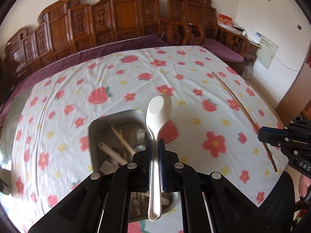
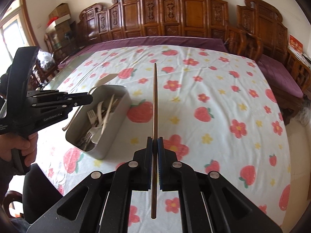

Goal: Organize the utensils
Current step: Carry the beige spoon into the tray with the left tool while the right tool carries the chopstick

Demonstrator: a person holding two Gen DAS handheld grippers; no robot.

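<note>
Two utensils are in the air at once. We have the left gripper (image 1: 155,145) clamped on a white spoon (image 1: 157,116), pinched along the handle with the bowl pointing forward and the handle end hanging back toward the camera. Below it and slightly to its left sits the metal bin (image 2: 108,134), already carrying forks, pale spoons and light sticks in a jumble. Our right gripper (image 2: 155,141) is closed on a brown chopstick (image 2: 155,101), held a little behind its middle so a long length runs out ahead. We judge the spoon light, stiff and glossy, likely to slide or pivot between the pads if tipped; a hold nearer the neck would steady it. The chopstick looks light, thin and rigid, and its long free end will swing wide with small wrist turns. The bin is narrow with upright walls and rounded corners, so we expect long pieces to need lining up with its length or dropping in end first. The floral tablecloth (image 2: 213,97) around the bin is mostly bare, leaving good room on the right. Carved wooden benches (image 2: 184,19) stand well behind the far edge.
</note>
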